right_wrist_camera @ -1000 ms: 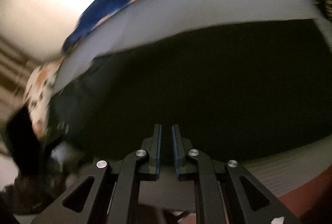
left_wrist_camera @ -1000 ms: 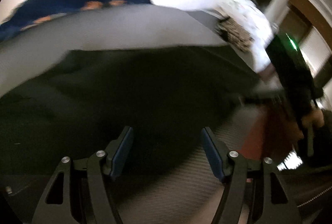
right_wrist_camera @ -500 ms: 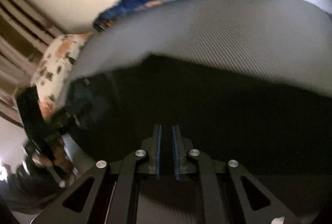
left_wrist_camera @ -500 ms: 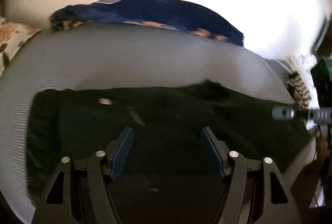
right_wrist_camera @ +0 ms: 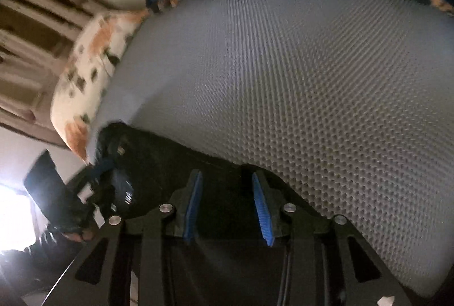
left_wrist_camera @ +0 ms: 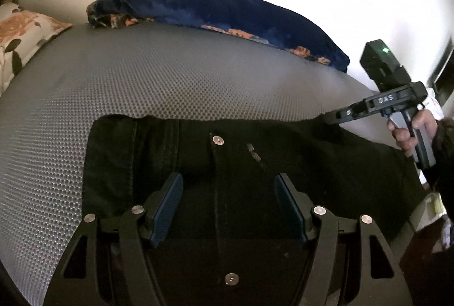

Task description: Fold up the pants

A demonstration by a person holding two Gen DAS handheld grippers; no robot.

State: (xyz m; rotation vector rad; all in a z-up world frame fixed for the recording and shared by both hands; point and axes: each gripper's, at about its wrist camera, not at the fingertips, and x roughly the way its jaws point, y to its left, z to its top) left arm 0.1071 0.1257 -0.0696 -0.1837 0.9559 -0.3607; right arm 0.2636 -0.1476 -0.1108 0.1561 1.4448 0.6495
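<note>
Left gripper (left_wrist_camera: 228,206): jaws held wide apart over the black pants (left_wrist_camera: 312,164), nothing clamped. Right gripper (right_wrist_camera: 227,206): jaws just opening, partly apart, dark fabric seen between them, no grip. Pants are spread across the lower frame on the grey bed (left_wrist_camera: 170,73). Blue blanket (left_wrist_camera: 227,11) is seen at upper frame, floral pillow (left_wrist_camera: 20,31) upper left.

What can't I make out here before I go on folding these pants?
- Pants legs: left wrist view, cut off by the bottom edge and hidden behind the left tool.
- Right tool tips: left wrist view, dark against dark cloth.
- Pants' far end near the floral pillow: right wrist view, motion-blurred.
- Cloth between the right tool's pads: too dark to tell contact.
</note>
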